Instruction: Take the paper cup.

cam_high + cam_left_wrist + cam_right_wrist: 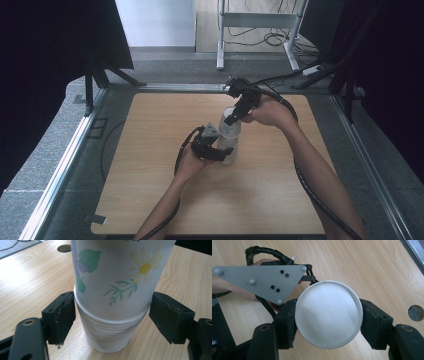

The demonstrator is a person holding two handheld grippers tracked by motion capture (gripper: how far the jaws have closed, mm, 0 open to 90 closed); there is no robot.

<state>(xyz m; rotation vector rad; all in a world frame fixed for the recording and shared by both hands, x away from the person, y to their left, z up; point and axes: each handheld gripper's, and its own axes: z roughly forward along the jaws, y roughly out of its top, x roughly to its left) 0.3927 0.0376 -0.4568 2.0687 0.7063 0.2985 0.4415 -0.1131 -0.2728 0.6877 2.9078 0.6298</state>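
Observation:
A stack of white paper cups stands upright near the middle of the table. Its top cup, printed with flowers and leaves, sticks well up out of the stack. My left gripper is shut on the stack, its pads pressing at the rims of the lower cups. From above, my right gripper is shut on the top cup near its open mouth. The left gripper's grey plate lies just beyond that cup.
The wooden table has a round hole in its top near the cups. Metal rails run along the table's sides. Desk legs and cables stand on the floor past the far edge.

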